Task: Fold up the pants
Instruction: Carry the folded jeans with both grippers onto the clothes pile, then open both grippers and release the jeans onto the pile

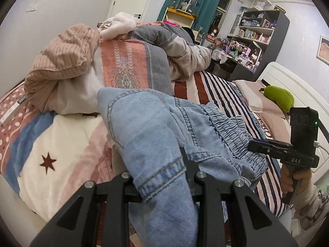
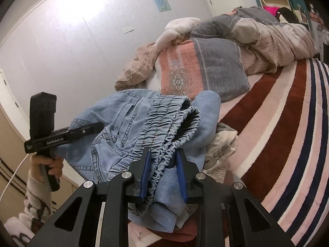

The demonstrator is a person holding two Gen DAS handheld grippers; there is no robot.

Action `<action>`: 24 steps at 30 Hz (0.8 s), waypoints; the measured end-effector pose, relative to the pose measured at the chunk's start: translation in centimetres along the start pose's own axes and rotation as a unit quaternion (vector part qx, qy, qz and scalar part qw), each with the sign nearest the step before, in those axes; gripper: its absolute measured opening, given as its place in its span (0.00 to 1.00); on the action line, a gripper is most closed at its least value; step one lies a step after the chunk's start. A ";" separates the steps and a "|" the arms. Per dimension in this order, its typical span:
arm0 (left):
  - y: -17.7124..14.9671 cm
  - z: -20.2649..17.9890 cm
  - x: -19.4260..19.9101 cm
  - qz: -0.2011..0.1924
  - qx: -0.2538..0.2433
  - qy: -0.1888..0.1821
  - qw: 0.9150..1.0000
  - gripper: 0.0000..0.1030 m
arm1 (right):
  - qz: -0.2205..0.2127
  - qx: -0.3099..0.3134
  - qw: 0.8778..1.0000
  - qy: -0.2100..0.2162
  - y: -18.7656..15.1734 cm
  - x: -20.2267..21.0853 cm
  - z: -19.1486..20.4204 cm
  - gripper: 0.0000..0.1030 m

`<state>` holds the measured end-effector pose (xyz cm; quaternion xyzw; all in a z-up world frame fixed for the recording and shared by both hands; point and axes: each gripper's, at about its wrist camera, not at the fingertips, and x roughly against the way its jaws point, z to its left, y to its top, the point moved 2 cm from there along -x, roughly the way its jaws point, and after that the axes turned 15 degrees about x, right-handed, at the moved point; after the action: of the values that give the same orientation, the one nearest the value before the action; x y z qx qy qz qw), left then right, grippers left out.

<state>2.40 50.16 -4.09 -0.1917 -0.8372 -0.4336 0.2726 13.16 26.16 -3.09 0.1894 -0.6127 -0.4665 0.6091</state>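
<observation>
Pants (image 1: 156, 127) of light blue denim hang bunched between the two grippers above a bed covered by a striped blanket (image 2: 287, 127). Behind them sits a patterned pink-and-grey pillow (image 1: 131, 65), with a rumpled beige striped duvet (image 1: 63, 49) beside it and a grey-and-pink quilt (image 2: 267, 33) heaped farther back. A crumpled pale garment (image 2: 222, 144) lies on the blanket just beside the hanging denim.

The left gripper (image 1: 162, 164) has its jaws clenched on a hemmed edge of the denim, which drapes over and past them toward the camera. The right gripper (image 2: 162, 160) grasps the gathered elastic waistband (image 2: 164, 123) between its blue pads (image 2: 146, 173), with folds of cloth spilling below.

Only the left wrist view shows a cluttered bookshelf (image 1: 259, 30), teal curtain (image 1: 197, 2), white headboard (image 1: 287, 82) and a green plush toy (image 1: 277, 98) on a pillow, plus the right gripper and its hand (image 1: 296, 177). Only the right wrist view shows the left hand (image 2: 49, 164) and a knitted sleeve (image 2: 33, 201) below it.
</observation>
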 end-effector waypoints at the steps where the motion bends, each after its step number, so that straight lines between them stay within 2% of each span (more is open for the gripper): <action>1: 0.0 -0.1 0.0 0.001 -0.003 0.002 1.000 0.24 | 0.000 -0.002 1.000 0.000 -0.1 0.0 -0.1 0.22; 10: 0.1 -0.8 0.2 0.001 -0.012 0.037 0.999 0.30 | 0.000 -0.008 1.000 0.001 -0.1 0.6 -0.2 0.26; 14: 0.0 -1.0 0.8 -0.012 -0.013 0.066 0.998 0.40 | 0.000 -0.006 1.000 0.000 -0.3 1.3 -0.2 0.30; 20: -0.3 -2.4 2.9 -0.047 -0.041 0.128 0.990 0.58 | -0.005 -0.005 1.000 0.003 -0.5 2.8 0.0 0.33; 24: -0.8 -3.9 4.6 -0.070 -0.051 0.136 0.987 0.62 | -0.007 0.002 1.000 0.006 -1.0 4.2 0.5 0.36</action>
<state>-0.49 46.85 0.16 -0.0861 -0.7805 -0.5157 0.3426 11.60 22.48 -1.43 0.1973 -0.6084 -0.4686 0.6094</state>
